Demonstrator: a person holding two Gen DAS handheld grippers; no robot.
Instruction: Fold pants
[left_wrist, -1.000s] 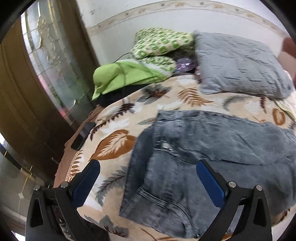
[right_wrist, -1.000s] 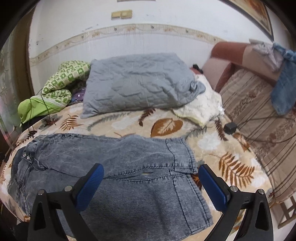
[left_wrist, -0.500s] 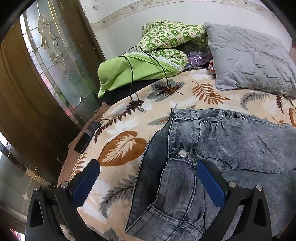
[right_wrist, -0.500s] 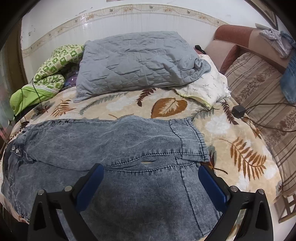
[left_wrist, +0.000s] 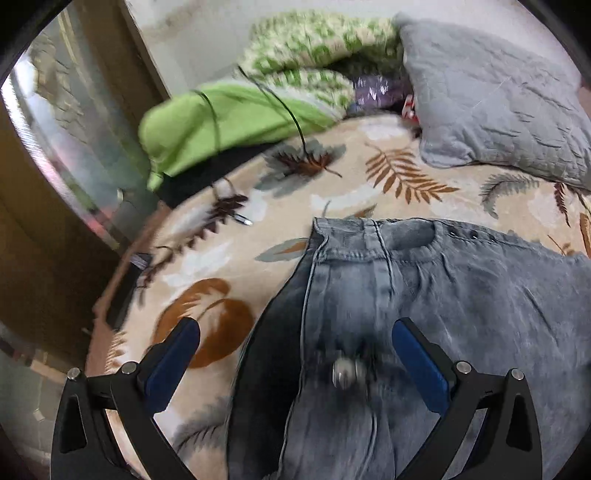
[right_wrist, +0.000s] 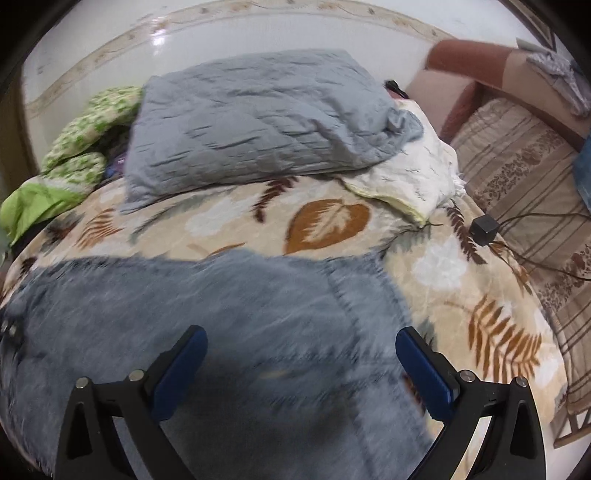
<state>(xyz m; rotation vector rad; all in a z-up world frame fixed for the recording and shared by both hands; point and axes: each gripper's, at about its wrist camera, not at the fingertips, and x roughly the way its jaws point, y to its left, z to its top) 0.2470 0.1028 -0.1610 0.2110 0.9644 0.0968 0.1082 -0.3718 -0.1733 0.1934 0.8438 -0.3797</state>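
Observation:
Grey-blue denim pants (left_wrist: 424, 295) lie spread flat on a leaf-patterned blanket (left_wrist: 280, 206) on a bed. In the left wrist view the waistband end with its metal button (left_wrist: 343, 371) lies between the fingers of my open left gripper (left_wrist: 295, 354), which hovers low over it. In the right wrist view the pants (right_wrist: 221, 314) fill the lower frame, blurred. My right gripper (right_wrist: 301, 354) is open and empty just above the leg fabric near the hem end.
A grey quilted pillow (right_wrist: 258, 118) and a white pillow (right_wrist: 410, 177) lie at the back. Green bedding (left_wrist: 229, 118) with a black cable sits at the back left. A black charger block (right_wrist: 484, 229) and cord lie right, beside a striped sofa (right_wrist: 524, 177). A glass door (left_wrist: 66, 140) stands left.
Both grippers have moved forward and down toward the pants. The waistband button now sits between the left fingers. Both stay open.

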